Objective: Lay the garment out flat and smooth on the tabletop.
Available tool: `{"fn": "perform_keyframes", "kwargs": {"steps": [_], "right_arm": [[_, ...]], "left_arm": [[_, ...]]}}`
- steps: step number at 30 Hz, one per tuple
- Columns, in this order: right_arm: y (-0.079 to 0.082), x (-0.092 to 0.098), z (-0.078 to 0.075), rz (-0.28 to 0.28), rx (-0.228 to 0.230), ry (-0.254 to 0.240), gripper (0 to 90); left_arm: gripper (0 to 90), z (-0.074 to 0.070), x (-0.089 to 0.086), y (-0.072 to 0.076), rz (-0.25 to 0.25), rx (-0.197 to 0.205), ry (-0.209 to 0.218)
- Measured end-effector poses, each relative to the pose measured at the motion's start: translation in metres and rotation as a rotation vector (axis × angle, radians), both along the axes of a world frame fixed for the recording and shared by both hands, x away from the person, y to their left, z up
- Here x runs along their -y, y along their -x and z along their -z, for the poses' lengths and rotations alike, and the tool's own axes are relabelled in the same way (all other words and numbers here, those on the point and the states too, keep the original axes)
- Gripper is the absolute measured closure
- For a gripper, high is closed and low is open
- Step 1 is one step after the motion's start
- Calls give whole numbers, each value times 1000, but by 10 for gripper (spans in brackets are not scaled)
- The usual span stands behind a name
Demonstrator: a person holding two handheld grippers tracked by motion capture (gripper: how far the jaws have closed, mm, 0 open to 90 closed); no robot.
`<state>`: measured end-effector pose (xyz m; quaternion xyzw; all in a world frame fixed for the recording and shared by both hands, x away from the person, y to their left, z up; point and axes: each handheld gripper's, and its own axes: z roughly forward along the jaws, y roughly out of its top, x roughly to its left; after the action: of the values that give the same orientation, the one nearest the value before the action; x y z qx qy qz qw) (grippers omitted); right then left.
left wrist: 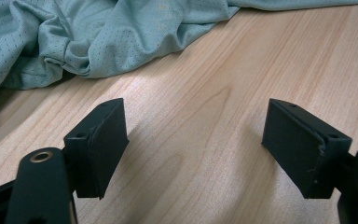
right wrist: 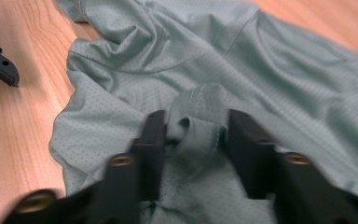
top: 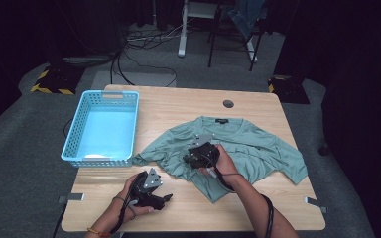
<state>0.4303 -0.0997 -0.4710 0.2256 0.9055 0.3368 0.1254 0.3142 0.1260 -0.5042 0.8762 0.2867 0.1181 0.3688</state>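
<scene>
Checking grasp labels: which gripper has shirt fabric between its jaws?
The right gripper: a bunched fold of the green shirt sits between its jaws. The left gripper stands open over bare table.

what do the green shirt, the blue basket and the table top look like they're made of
Sage-green short-sleeved shirt: thin knit, probably synthetic sports mesh; the left gripper view shows rows of tiny pinholes and soft folds, matte. Light blue rectangular basket: likely moulded plastic, with regular perforated walls and a smooth rim. Pale wooden table top: light wood grain, either laminate or veneer; the pictures leave that open.
</scene>
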Motion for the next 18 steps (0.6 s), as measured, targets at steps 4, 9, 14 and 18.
{"fn": "perform_keyframes", "kwargs": {"steps": [4, 9, 14, 18], "right_arm": [[-1, 7, 1, 9, -16, -9, 815], [5, 26, -10, 5, 8, -44, 860], [17, 55, -22, 11, 51, -19, 865], [31, 86, -30, 15, 49, -47, 868]], "left_arm": [[220, 0, 0, 0, 0, -1, 1], [220, 0, 0, 0, 4, 0, -1], [219, 0, -1, -1, 8, 1, -1], [219, 0, -1, -1, 8, 2, -1]]}}
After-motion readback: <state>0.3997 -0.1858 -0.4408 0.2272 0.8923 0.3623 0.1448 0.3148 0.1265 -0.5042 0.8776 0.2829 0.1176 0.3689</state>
